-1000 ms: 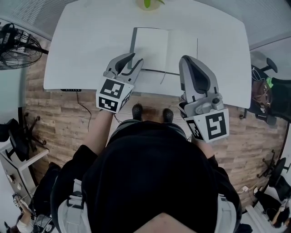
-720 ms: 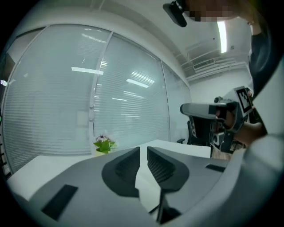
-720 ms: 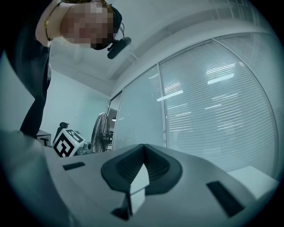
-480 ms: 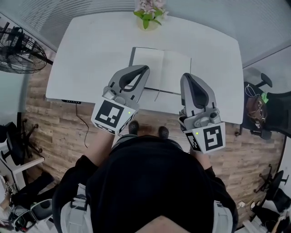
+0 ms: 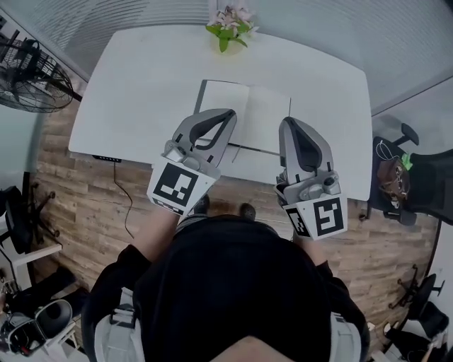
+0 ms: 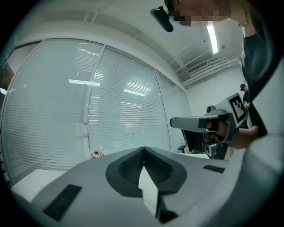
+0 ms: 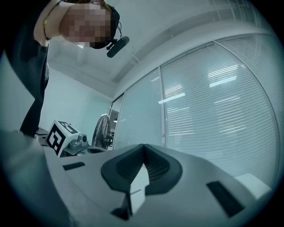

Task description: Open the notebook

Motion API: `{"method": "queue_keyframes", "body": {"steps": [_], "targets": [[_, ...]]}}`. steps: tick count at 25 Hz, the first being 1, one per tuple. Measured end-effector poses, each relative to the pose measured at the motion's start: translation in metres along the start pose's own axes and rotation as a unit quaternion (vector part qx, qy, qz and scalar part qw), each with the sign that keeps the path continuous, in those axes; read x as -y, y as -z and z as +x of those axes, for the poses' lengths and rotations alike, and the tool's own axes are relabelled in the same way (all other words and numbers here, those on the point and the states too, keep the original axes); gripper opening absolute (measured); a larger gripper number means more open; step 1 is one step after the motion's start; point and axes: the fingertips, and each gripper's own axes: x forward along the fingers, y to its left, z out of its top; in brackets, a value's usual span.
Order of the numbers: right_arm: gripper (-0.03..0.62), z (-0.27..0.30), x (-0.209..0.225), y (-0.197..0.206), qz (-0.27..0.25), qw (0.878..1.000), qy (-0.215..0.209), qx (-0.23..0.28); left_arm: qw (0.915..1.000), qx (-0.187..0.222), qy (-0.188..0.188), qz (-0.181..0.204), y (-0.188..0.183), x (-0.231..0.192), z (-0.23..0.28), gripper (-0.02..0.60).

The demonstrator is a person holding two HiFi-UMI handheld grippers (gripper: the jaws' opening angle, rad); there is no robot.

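Plainly, the left gripper's (image 6: 143, 149) jaws have just been closing and now meet tip to tip with nothing between them. The right gripper's (image 7: 143, 146) jaws are likewise clenched together and empty. Past each pair of jaws, the gripper views show only slatted window blinds and glass wall panels.

From the head view, the left gripper (image 5: 229, 114) has its tip over the near part of the notebook's (image 5: 248, 113) left page. The right gripper (image 5: 288, 122) has its tip at the near right corner of the right page. Whether either tip touches the paper cannot be told. Each gripper carries a marker cube, the left cube (image 5: 177, 185) and the right cube (image 5: 322, 218), both out past the near edge of the table (image 5: 141, 78).

The notebook lies open and flat, both white pages showing. It sits in the middle of the white table, closer to the near edge than the far one. A small pot of flowers (image 5: 228, 21) stands at the far edge, behind the notebook. A floor fan (image 5: 32, 74) stands off the table's left end on the wood floor, and an office chair (image 5: 403, 177) sits off its right end.
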Motion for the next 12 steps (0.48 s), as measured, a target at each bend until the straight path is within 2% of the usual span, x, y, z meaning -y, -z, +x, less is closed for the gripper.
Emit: {"method": "queue_keyframes", "body": {"steps": [12], "targets": [[0.005, -0.006, 0.01, -0.005, -0.005, 1.0, -0.012, 0.007, 0.9996, 0.028, 0.0, 0.001, -0.021, 0.016, 0.005, 0.013]]}}
